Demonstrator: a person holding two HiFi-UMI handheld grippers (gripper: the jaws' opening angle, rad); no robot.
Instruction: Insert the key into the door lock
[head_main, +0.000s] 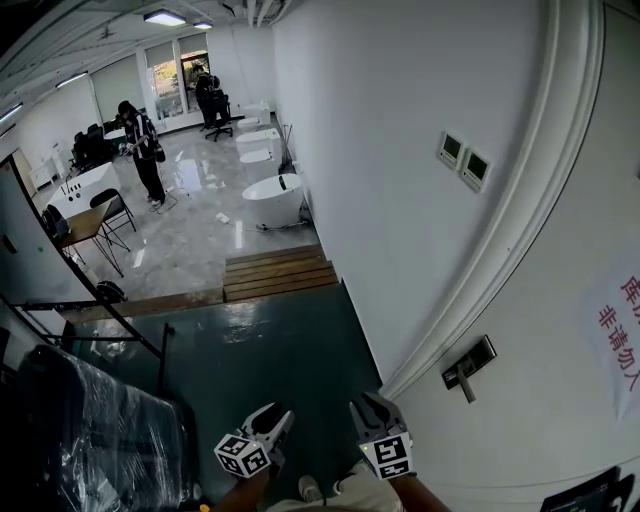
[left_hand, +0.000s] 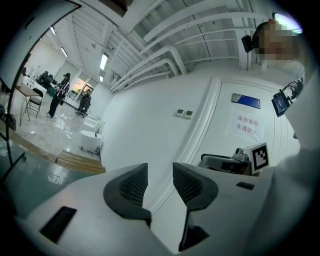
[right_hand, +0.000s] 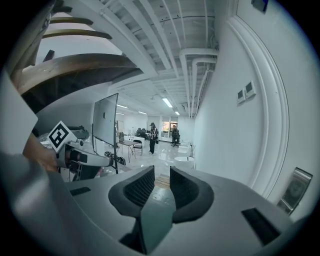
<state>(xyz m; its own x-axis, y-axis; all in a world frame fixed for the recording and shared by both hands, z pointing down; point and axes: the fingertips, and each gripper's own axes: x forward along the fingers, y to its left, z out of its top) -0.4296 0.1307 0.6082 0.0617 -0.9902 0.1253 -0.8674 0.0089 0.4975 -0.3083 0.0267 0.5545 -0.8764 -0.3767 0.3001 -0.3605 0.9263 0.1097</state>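
The white door (head_main: 540, 330) fills the right side of the head view, with its metal lock and handle (head_main: 467, 365) at mid height. That lock plate (right_hand: 295, 189) also shows at the right edge of the right gripper view. No key shows in any view. My left gripper (head_main: 278, 414) and right gripper (head_main: 368, 406) are held low at the bottom edge, left of the door and below the lock. The left gripper (left_hand: 160, 172) is open with only wall and door frame behind its gap. The right gripper (right_hand: 161, 176) is open too, with nothing between its pads.
A red-lettered paper sign (head_main: 622, 335) hangs on the door. Two wall switches (head_main: 463, 161) sit left of the door frame. Wooden steps (head_main: 278, 272) lead up to a tiled hall with white bathtubs (head_main: 272, 198) and a standing person (head_main: 142, 150). Plastic-wrapped equipment (head_main: 80, 430) stands at lower left.
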